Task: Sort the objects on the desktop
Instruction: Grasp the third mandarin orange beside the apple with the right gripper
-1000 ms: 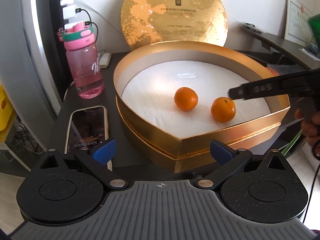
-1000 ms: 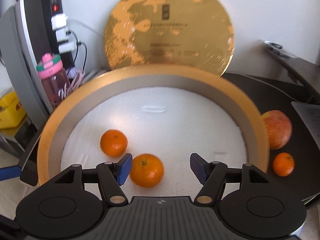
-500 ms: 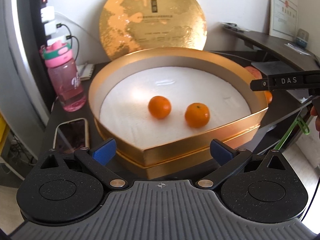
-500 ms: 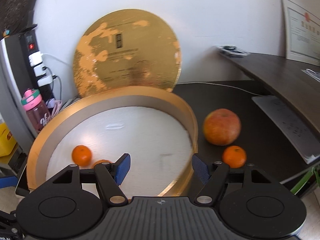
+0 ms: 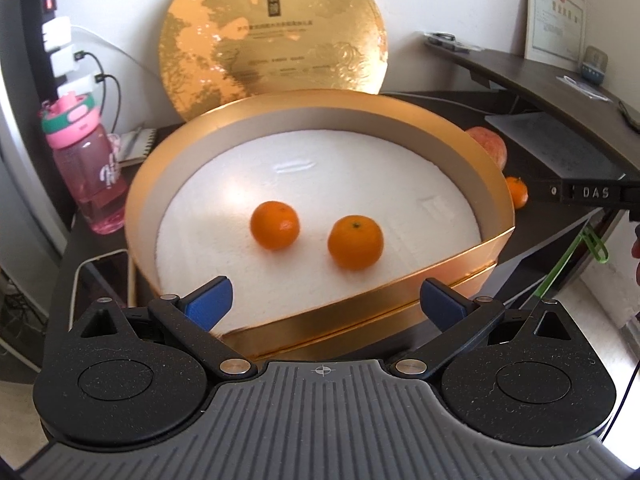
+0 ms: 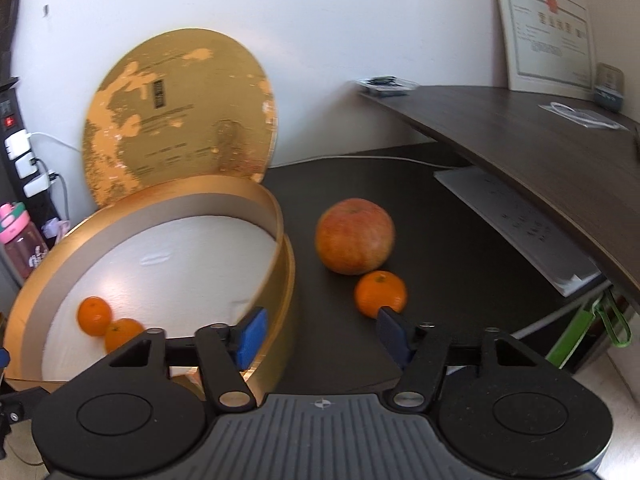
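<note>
**Two tangerines boxed, one tangerine and apple outside**

Right gripper [image 6: 320, 334] over dark desk [image 6: 440, 240], just right of gold box rim. Jaws apart with nothing between, just closed in somewhat. Loose tangerine [image 6: 381, 294] directly ahead of right fingertip, resting on desk, not pinched. Apple [image 6: 354, 236] just beyond it, touching or nearly so; cannot tell which. Gold box [image 6: 280, 216] ahead-left of right gripper, left fingertip overlapping its rim in view; contact unclear.

Left gripper [image 5: 325, 302] spread wide, empty, hovering at near edge of box wall [image 5: 360, 304]. Two tangerines on white liner ahead of left gripper: one [image 5: 275, 225] ahead-left of centre, other [image 5: 355, 242] ahead-right, close together but apart. Round gold lid [image 5: 272, 28] upright against wall beyond box. Pink water bottle [image 5: 86, 168] far left of left gripper, phone [image 5: 100, 276] flat on desk just left of left fingertip. Right tool's black finger marked DAS [image 5: 588, 192] at right edge of left view.
</note>
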